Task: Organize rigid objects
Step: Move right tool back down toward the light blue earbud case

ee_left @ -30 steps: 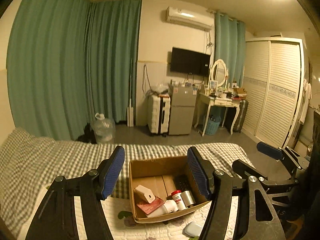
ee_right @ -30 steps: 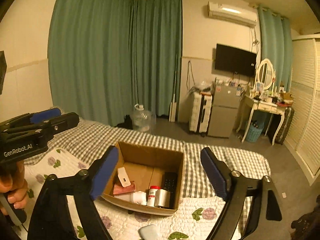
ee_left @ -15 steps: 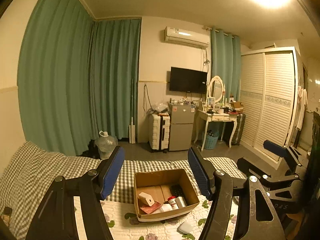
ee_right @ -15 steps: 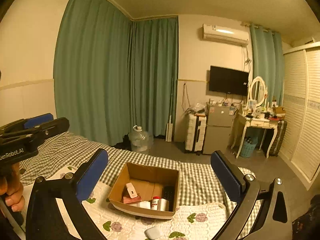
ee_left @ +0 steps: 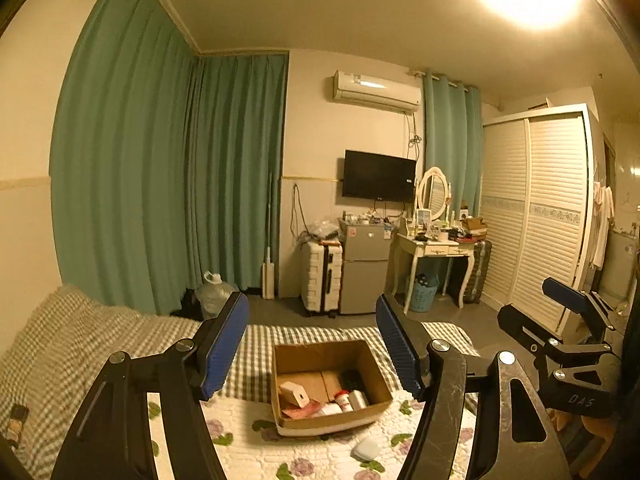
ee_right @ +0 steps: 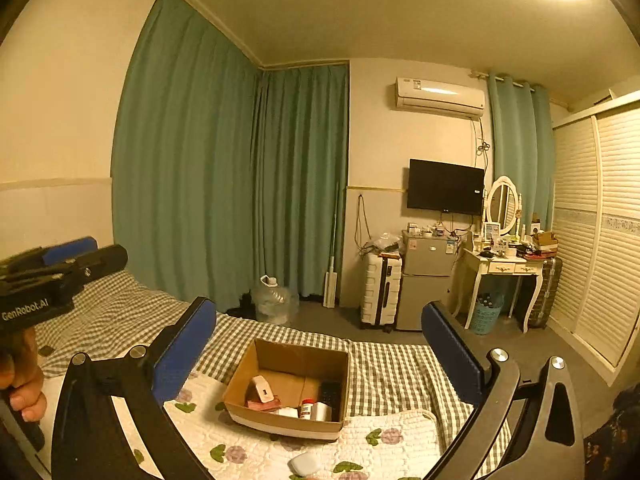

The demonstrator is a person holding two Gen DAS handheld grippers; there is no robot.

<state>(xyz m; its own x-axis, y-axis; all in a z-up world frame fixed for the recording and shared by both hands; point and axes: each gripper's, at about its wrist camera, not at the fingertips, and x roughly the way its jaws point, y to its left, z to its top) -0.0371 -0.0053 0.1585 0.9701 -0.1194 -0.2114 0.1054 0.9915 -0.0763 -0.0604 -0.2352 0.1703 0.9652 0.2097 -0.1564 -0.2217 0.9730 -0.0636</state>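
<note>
A brown cardboard box (ee_left: 372, 364) sits on the bed and holds a white block (ee_left: 294, 394), a red-capped bottle (ee_left: 343, 399), a silver can (ee_left: 359, 399), a black remote (ee_left: 351, 379) and a pink packet (ee_left: 298, 412). The box also shows in the right wrist view (ee_right: 280, 360). A small pale blue case (ee_left: 367, 449) lies on the quilt in front of the box, also seen in the right wrist view (ee_right: 305, 463). My left gripper (ee_left: 313, 342) is open and empty, high above the box. My right gripper (ee_right: 320, 350) is open and empty, also well above it.
The bed has a checked sheet (ee_left: 80, 344) and a white flowered quilt (ee_left: 248, 452). Beyond it stand a water jug (ee_right: 276, 300), a white suitcase (ee_left: 322, 276), a small fridge (ee_left: 366, 272), a dressing table (ee_left: 436, 248) and a wardrobe (ee_left: 536, 216). Green curtains (ee_left: 168, 184) cover the far wall.
Both grippers have risen and pulled back from the box, which now looks smaller and lower in both views. The right jaws have spread wider. Nothing was picked up.
</note>
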